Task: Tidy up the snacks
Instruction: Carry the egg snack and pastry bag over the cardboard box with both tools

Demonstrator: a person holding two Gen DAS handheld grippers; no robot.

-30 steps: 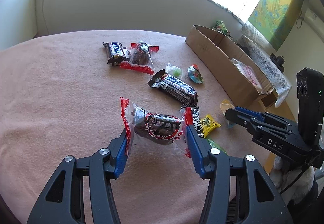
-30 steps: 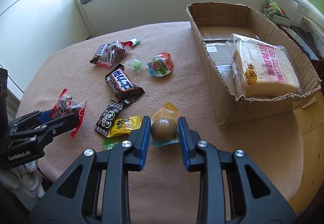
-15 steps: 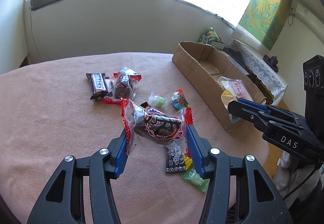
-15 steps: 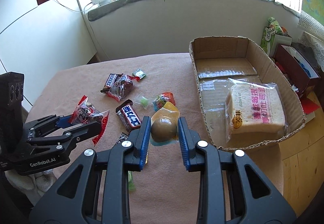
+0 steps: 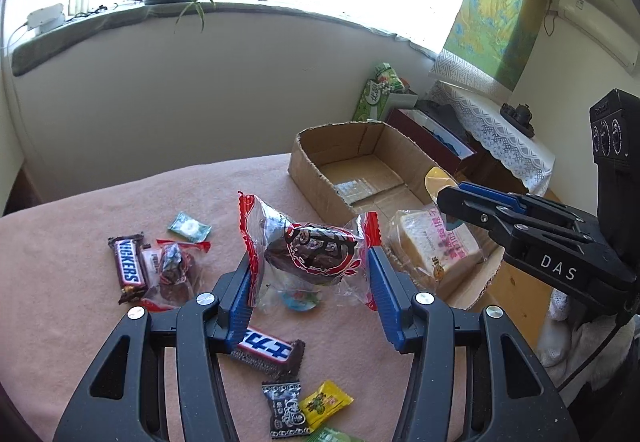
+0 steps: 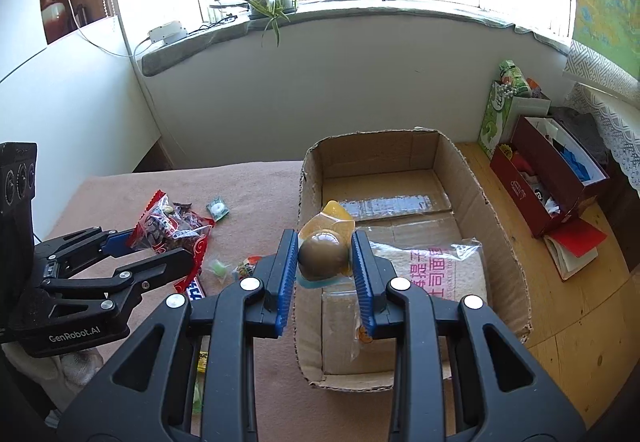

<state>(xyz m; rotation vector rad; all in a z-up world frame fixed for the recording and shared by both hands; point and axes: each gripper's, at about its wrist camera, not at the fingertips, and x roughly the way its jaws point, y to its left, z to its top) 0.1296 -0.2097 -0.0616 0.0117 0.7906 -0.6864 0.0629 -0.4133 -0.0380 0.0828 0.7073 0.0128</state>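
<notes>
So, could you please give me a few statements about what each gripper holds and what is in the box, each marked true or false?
1. The left gripper is shut on the red-edged snack bag. True.
2. The right gripper is open. False: it is shut on the round brown snack.
3. The cardboard box holds nothing. False: the bread packet lies inside.
4. The Snickers bar lies on the table. True.

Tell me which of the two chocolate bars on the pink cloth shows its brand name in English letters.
The brown Snickers bar far left, beside the red-edged clear packet. The other bar, under the left gripper, shows non-English characters.
</notes>
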